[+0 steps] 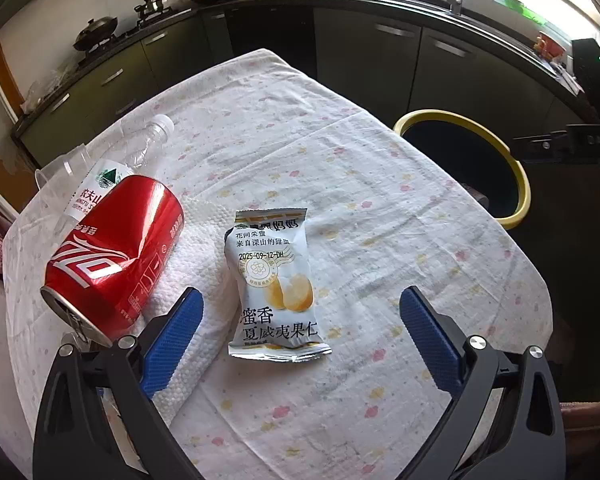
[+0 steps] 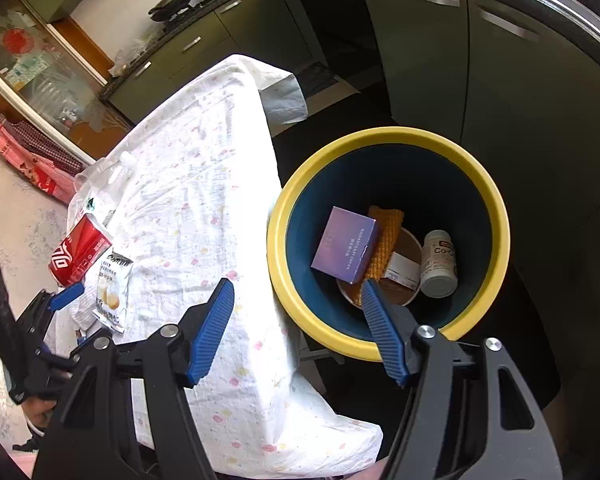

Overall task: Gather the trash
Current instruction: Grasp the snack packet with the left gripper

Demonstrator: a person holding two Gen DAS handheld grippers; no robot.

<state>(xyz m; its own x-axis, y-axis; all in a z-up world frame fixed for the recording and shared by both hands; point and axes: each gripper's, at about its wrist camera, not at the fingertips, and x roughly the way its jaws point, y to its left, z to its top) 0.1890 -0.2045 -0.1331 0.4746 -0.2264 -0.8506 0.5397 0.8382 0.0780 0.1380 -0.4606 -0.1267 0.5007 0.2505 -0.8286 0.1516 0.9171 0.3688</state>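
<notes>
Table under a white floral cloth fills the left wrist view; kitchen cabinets run along the far side. Off the table's right edge stands a yellow-rimmed bin with dark blue walls, holding a purple box, a white bottle, a paper bowl and an orange knitted cloth. On the table's left: clear water bottle, dented red can lying on its side, white paper towel beneath it, snack packet just right of the can. Left gripper released, jaws wide, straddling the packet without touching. Right gripper released over the bin's near rim, nothing between its jaws.
</notes>
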